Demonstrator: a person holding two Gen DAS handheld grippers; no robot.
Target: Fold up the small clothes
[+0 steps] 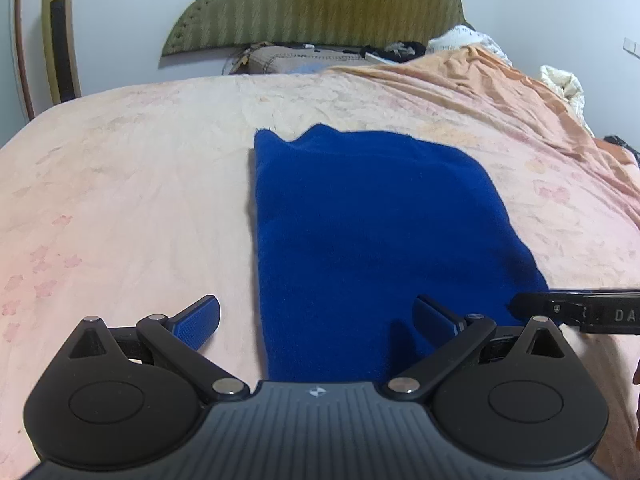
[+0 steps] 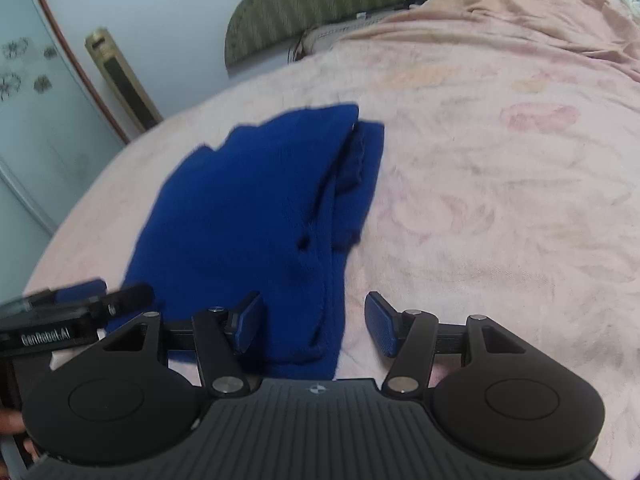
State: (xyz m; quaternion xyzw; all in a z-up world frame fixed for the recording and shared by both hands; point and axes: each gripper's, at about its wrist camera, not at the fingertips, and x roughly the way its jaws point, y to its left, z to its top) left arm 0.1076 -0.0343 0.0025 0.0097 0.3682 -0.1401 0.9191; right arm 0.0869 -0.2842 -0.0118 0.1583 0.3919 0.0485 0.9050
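On the pink flowered bedspread (image 1: 120, 184), a blue garment (image 1: 360, 232) is lying folded into a long strip, running away from both cameras toward the green headboard (image 1: 320, 4). Its left edge is running straight in the left wrist view, while the right edge is curving outward as it nears the camera. Seen from the right wrist, the same garment (image 2: 248, 208) is showing its layers: an upper fold is sitting over a narrower lower layer that is sticking out along the right side at the far end.

Nearest the camera, the left gripper (image 1: 316, 320) is hovering over the near end of the cloth with its jaws spread wide and nothing between them; one blue pad is sitting over the bedspread just left of the cloth, the other over the blue fabric itself. Whether the pads are touching anything cannot be told.

Over on the other side, the right gripper (image 2: 314, 326) is also spread apart and gripping nothing, its left pad over the cloth's right edge and its right pad over bare bedspread. Its black tip is showing at the right border of the left wrist view, beside the cloth's near right corner.

An orange blanket (image 1: 500, 80) is lying bunched along the far right of the bed, and a tall gold appliance (image 1: 60, 40) is standing against the wall at left.
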